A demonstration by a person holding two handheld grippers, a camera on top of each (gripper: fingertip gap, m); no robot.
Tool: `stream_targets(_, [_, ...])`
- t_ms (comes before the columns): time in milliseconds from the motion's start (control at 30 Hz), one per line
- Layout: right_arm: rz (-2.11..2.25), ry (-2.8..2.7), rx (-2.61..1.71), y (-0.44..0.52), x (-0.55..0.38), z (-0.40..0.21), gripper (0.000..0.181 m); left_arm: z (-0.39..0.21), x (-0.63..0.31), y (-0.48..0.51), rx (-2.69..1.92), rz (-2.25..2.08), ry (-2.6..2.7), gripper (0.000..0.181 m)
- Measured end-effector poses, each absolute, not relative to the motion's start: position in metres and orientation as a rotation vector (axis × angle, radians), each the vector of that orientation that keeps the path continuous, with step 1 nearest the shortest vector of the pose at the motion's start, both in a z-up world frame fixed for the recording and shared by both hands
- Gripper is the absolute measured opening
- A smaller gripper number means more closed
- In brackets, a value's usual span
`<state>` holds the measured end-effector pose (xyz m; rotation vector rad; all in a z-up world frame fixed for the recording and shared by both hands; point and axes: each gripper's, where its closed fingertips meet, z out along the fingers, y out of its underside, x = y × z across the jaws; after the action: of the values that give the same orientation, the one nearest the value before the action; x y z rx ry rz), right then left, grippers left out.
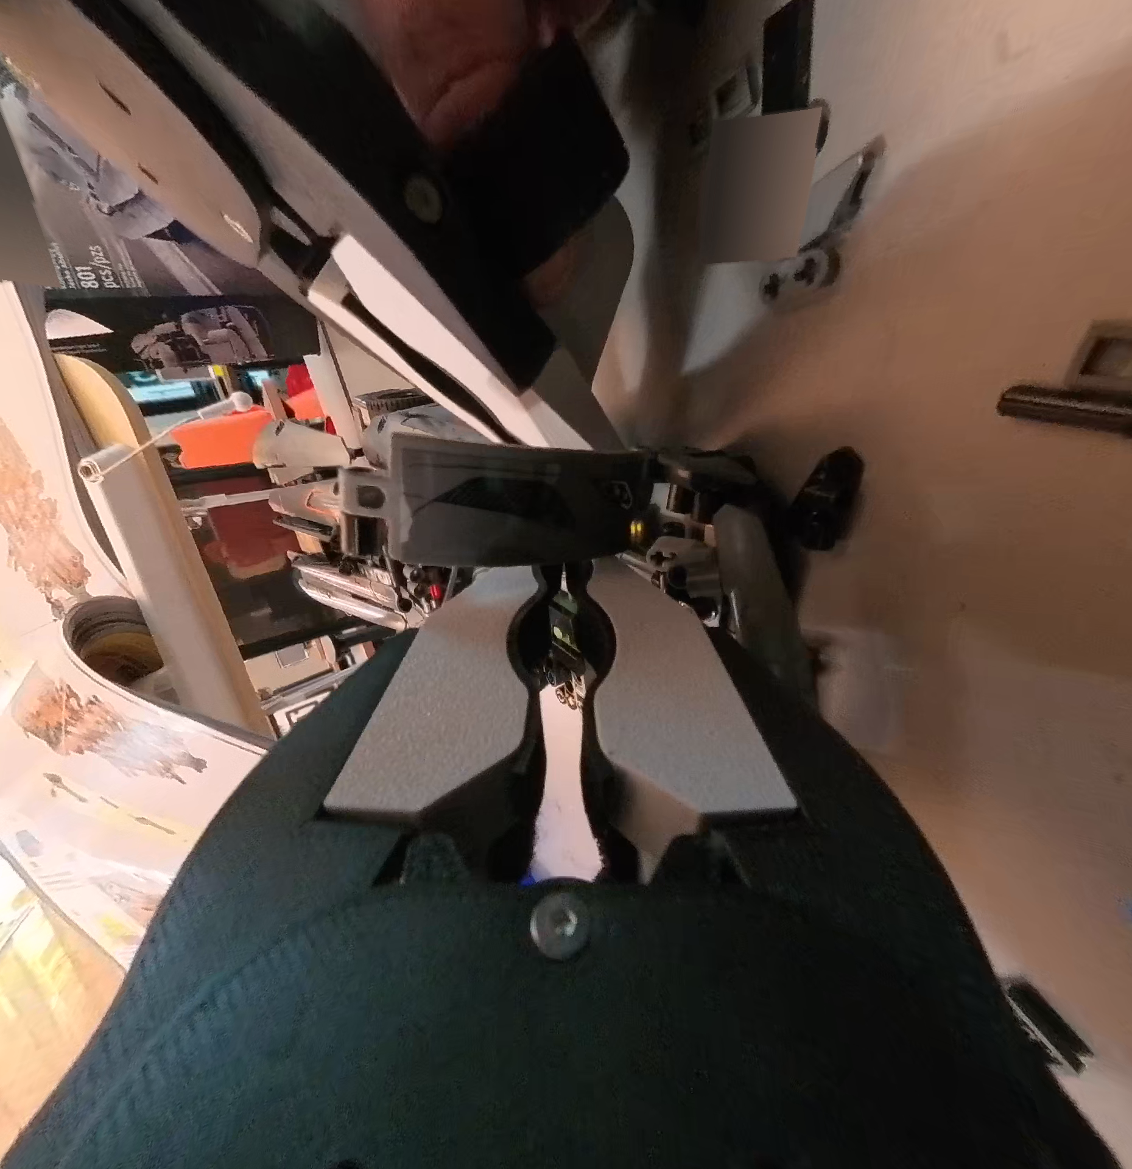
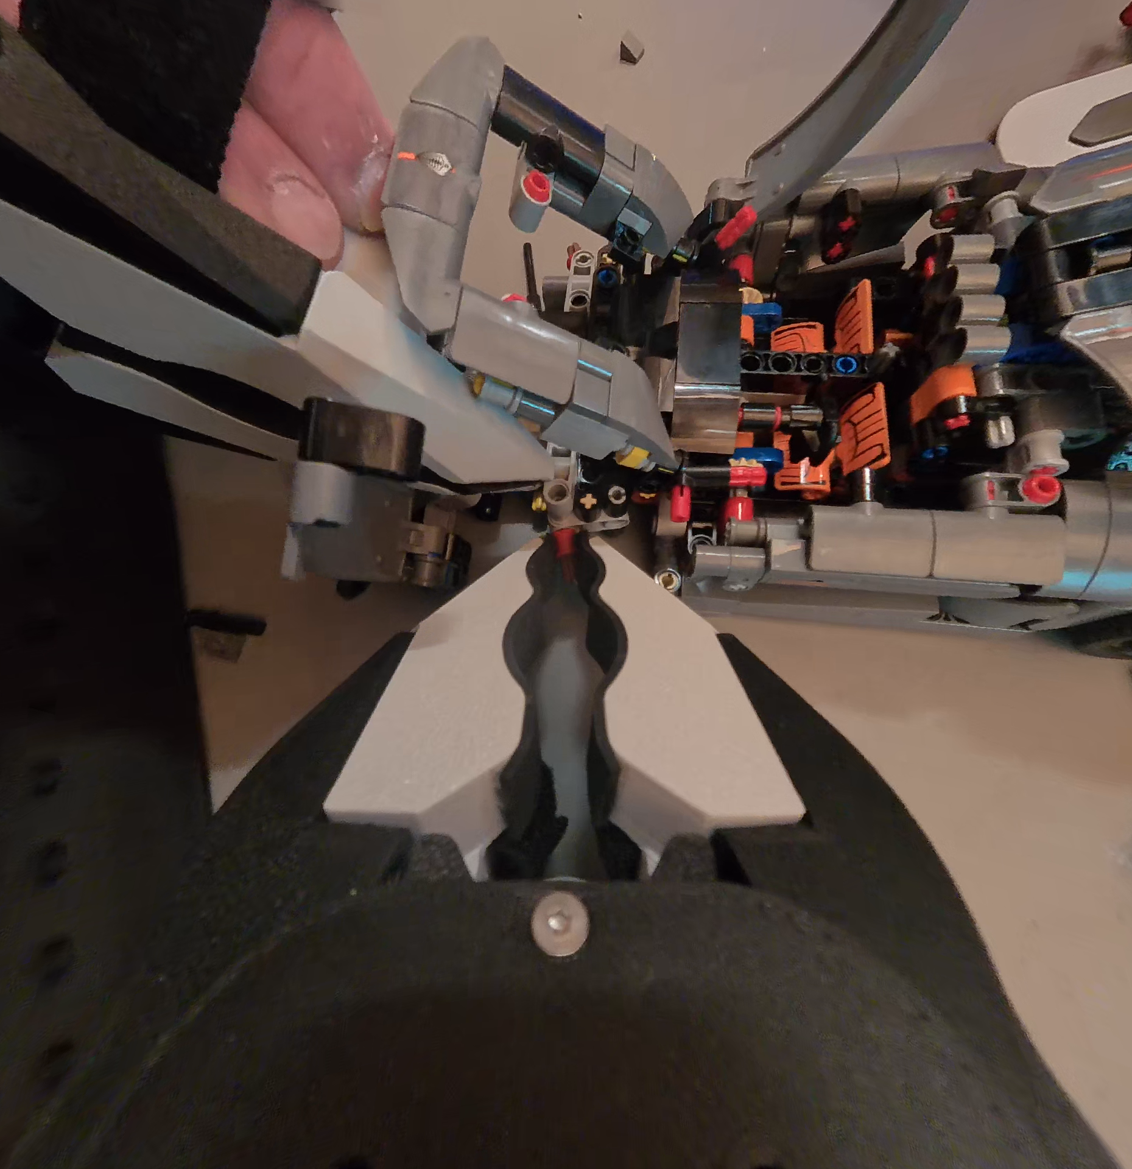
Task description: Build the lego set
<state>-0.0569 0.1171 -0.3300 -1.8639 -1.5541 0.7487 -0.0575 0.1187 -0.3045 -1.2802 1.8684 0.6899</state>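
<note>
Both grippers crowd the lego car [image 2: 867, 405] — the right gripper [image 2: 566, 556] has its jaws pinched on a red pin [image 2: 564, 549], the left gripper [image 1: 566, 585] nearly closed on the car's edge; bare surface [image 2: 930, 727] lies alongside.

Count: two hand-held grippers [image 2: 566, 556] [image 2: 519, 455], one partly built lego car [image 2: 867, 392] at 3 o'clock, one box [image 1: 126, 215] at 10 o'clock.

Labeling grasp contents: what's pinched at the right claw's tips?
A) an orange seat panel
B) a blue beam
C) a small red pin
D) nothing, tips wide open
C. In the right wrist view, the right claw is closed on a small red pin that points into the grey car model; the orange seat parts sit farther in, untouched.
</note>
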Motion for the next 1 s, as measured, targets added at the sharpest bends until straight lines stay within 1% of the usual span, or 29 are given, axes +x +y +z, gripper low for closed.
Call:
stream_targets(567, [0.821,-1.56,-1.895,0.116,-0.058,-0.331,0.002,-0.312,-0.059,0.118,-1.331,0.621,1.877,0.0])
stream_targets(700, [0.817,-1.568,-1.871,0.116,-0.057,-0.328,0.004,-0.309,-0.059,0.118,-1.298,0.634,1.885,0.0])
stream_targets(767, [0.833,-1.585,-1.875,0.113,-0.057,-0.328,0.008,-0.308,-0.06,0.117,-1.325,0.622,1.888,0.0])
stream_targets(1000, [0.806,-1.62,-1.87,0.112,-0.052,-0.33,0.003,-0.303,-0.075,0.114,-1.371,0.631,1.891,0.0])
